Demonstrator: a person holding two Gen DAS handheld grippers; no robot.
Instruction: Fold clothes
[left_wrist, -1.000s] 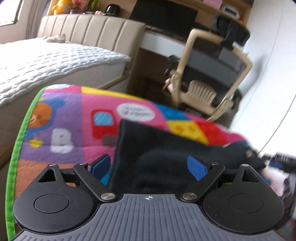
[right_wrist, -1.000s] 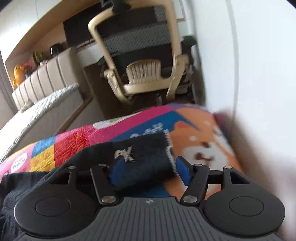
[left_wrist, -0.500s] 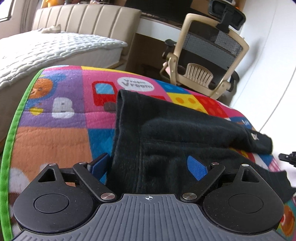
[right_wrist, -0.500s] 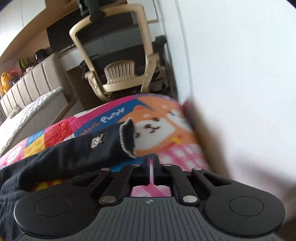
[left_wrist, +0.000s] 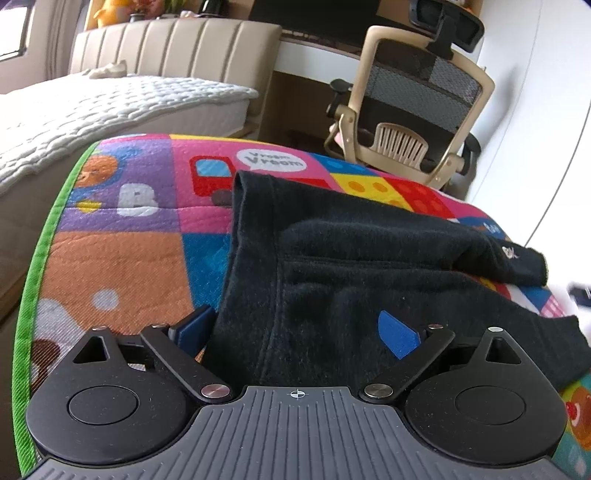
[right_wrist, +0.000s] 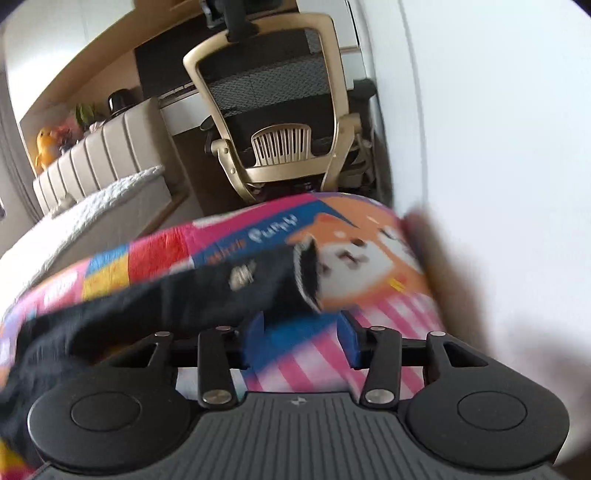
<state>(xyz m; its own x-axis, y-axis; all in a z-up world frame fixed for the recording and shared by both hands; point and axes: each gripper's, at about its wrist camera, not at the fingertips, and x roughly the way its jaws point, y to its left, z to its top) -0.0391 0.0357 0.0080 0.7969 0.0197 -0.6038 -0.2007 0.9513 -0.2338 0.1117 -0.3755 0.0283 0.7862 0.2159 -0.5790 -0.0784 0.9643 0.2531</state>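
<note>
The left claw (left_wrist: 295, 328) stood wide open over the waistband end of the black trousers (left_wrist: 351, 266), its jaws having just widened, pads clear of the cloth. The right claw (right_wrist: 301, 339), half open after reopening, held nothing; the cuffed leg end (right_wrist: 306, 273) lay just ahead and left of its pads, evidently laid out flat for folding. Beyond both spread the patchwork play mat (left_wrist: 122, 258), then the office chair (right_wrist: 280, 110).
</note>
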